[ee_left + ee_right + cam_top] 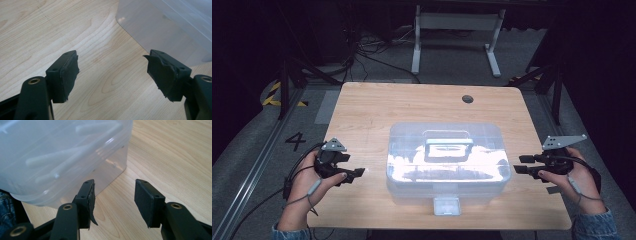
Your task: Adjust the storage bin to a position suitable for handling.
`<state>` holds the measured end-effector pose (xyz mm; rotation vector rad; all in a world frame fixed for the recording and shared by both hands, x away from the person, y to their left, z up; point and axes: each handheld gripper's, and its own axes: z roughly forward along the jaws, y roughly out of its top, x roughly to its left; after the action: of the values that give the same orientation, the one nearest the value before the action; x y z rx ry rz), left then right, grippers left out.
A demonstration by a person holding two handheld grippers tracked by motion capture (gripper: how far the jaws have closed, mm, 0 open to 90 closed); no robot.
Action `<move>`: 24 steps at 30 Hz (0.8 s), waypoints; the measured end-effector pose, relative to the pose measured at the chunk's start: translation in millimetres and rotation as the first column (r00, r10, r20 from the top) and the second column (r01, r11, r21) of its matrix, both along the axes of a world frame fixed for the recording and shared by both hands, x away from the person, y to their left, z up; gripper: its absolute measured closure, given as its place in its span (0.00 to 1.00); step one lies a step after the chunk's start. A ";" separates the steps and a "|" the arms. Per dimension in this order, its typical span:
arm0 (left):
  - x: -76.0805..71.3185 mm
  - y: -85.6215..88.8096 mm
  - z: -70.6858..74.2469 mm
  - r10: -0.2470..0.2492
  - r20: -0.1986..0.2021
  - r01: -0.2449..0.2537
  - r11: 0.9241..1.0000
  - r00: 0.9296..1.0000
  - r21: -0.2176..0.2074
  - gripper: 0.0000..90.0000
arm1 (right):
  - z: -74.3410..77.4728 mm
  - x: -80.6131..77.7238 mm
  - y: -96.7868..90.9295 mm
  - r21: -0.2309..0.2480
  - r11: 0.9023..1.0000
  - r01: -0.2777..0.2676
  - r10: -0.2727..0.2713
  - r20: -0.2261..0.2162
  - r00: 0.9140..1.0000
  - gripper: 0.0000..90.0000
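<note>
Box (pixel 447 160) contents blurred between both open tools

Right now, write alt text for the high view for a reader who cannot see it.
A clear plastic box with a handle on its lid sits in the middle of a wooden table. A person's hands hold the left gripper and the right gripper on either side of it, both open and apart from the box.

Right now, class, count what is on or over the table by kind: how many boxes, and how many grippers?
Clear box: 1
Grippers, both open, one to each side of the box: 2 (left gripper, right gripper)
Total: 3
</note>
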<state>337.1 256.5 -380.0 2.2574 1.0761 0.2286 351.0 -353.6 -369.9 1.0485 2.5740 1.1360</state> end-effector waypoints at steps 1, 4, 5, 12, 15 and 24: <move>0.0 0.1 0.4 0.000 -0.002 0.000 1.000 1.000 0.000 0.29 | 1.9 -0.6 0.1 0.003 1.000 0.000 0.000 0.003 1.000 0.57; -0.5 -0.5 0.7 -0.001 -0.001 0.001 1.000 1.000 0.003 0.29 | 9.9 -3.3 0.9 0.015 1.000 -0.008 0.007 0.027 1.000 0.57; -1.0 -1.1 1.4 -0.003 -0.001 0.003 1.000 1.000 0.003 0.29 | 13.3 -4.7 0.9 0.023 1.000 -0.008 0.007 0.034 0.999 0.57; -3.0 -1.3 2.7 0.000 -0.003 0.000 1.000 1.000 -0.003 0.29 | 43.6 -16.0 3.1 0.077 0.997 -0.022 0.013 0.112 0.994 0.57; -2.8 -2.2 3.0 0.000 -0.006 0.000 1.000 1.000 -0.004 0.29 | 58.2 -18.3 7.0 0.111 0.993 -0.046 0.031 0.132 0.991 0.58; -1.0 -5.2 2.9 -0.013 -0.002 0.013 1.000 1.000 -0.002 0.29 | 92.6 -19.9 28.9 0.148 0.983 -0.112 0.085 0.179 0.980 0.57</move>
<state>336.1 251.3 -377.1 2.2623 1.0618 0.2199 331.1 -324.7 -277.3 0.8178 2.4578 1.4075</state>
